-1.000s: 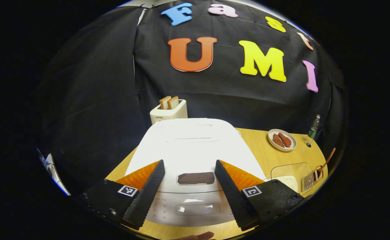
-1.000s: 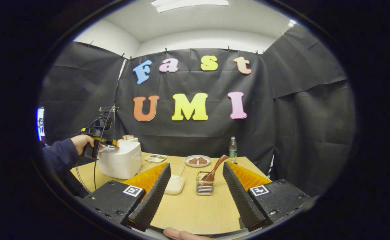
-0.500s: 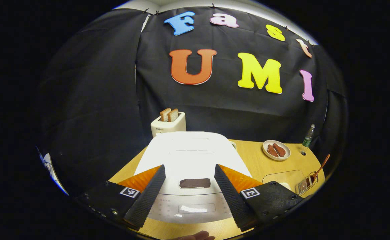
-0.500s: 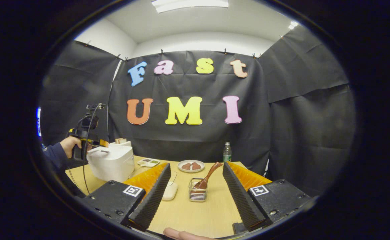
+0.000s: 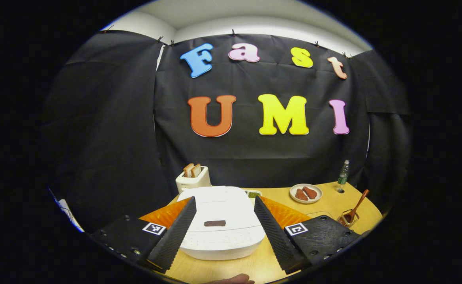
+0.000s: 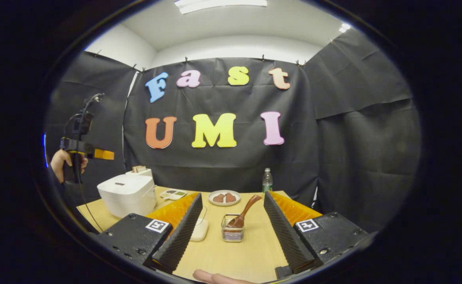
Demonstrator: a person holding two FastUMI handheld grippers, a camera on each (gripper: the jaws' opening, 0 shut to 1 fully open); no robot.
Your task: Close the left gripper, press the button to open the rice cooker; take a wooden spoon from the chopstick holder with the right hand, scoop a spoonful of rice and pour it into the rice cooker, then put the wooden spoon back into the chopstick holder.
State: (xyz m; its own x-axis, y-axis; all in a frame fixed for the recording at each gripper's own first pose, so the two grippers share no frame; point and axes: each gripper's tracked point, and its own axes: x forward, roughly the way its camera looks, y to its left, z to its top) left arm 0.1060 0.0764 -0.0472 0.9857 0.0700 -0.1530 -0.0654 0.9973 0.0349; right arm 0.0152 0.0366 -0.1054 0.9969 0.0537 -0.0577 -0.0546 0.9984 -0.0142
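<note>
Rice cooker (image 5: pixel 220 221) on the tabletop (image 6: pixel 231 252), lid down (button unpressed). Left tool (image 5: pixel 224 230) and right tool (image 6: pixel 231 232) both spread apart, empty. Wooden spoon (image 6: pixel 243 213) stands in chopstick holder (image 6: pixel 231 230); every step remains.

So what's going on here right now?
A person holds a gripper in each hand over a wooden table. The left gripper hangs open above the shut rice cooker. The right gripper is open too, facing the wooden spoon in the chopstick holder.
</note>
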